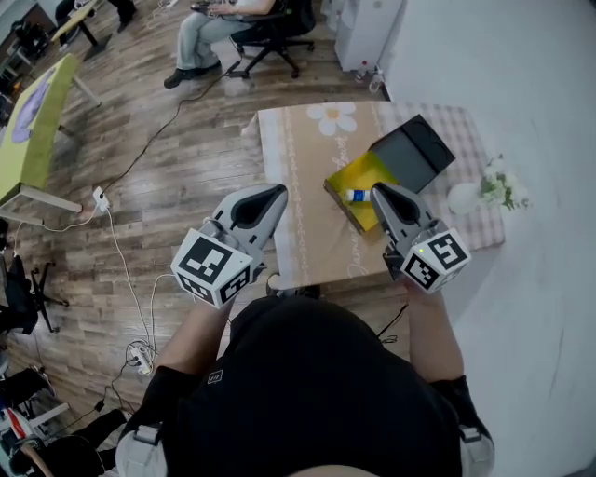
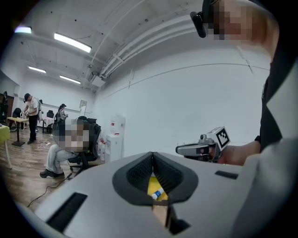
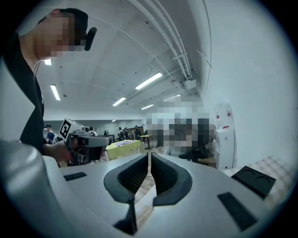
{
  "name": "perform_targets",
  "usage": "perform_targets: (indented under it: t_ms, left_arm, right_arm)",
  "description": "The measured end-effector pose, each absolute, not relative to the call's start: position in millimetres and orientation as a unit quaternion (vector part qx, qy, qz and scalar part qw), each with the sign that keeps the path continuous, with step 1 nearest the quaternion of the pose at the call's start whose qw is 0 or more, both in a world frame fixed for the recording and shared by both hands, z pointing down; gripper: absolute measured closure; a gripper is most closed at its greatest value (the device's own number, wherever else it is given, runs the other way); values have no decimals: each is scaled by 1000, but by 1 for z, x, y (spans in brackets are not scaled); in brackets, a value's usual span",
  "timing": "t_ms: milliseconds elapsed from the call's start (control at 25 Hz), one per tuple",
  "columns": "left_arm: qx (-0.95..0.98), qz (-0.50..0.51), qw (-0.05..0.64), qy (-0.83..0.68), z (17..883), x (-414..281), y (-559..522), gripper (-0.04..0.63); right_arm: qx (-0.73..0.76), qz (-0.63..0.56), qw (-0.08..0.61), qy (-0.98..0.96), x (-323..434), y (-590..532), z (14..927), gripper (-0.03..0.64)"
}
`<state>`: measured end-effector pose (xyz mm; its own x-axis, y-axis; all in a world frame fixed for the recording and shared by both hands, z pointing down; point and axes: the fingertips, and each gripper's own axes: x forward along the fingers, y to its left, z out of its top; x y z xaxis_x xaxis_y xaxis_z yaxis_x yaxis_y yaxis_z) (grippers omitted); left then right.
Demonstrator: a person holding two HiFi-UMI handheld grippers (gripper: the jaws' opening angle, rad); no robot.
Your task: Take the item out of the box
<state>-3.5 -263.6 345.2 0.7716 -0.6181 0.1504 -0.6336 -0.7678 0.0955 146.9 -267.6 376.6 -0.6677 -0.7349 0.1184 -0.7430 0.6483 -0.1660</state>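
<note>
A yellow box (image 1: pixel 365 175) lies open on the cloth-covered table (image 1: pixel 303 168), its black lid (image 1: pixel 412 151) flipped back behind it. A small white item with a blue cap (image 1: pixel 355 195) rests inside at the box's near edge. My right gripper (image 1: pixel 377 190) hovers shut and empty just above that near edge, close to the item. My left gripper (image 1: pixel 277 193) hangs shut and empty over the table's left edge, well left of the box. In the left gripper view the box (image 2: pixel 153 184) and the item (image 2: pixel 157 194) show below the closed jaws (image 2: pixel 152 155).
A white vase with flowers (image 1: pixel 484 191) stands at the table's right edge. A white wall is close on the right. A person sits on an office chair (image 1: pixel 223 28) beyond the table. Cables and a power strip (image 1: pixel 98 200) lie on the wooden floor to the left.
</note>
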Motion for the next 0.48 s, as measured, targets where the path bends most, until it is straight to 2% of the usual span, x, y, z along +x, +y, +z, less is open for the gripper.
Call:
perform_targets:
  t_ms: [480]
  left_arm:
    - [937, 68, 117, -322, 383, -13, -302, 581]
  right_arm:
    - [394, 120, 189, -892, 148, -320, 469, 577]
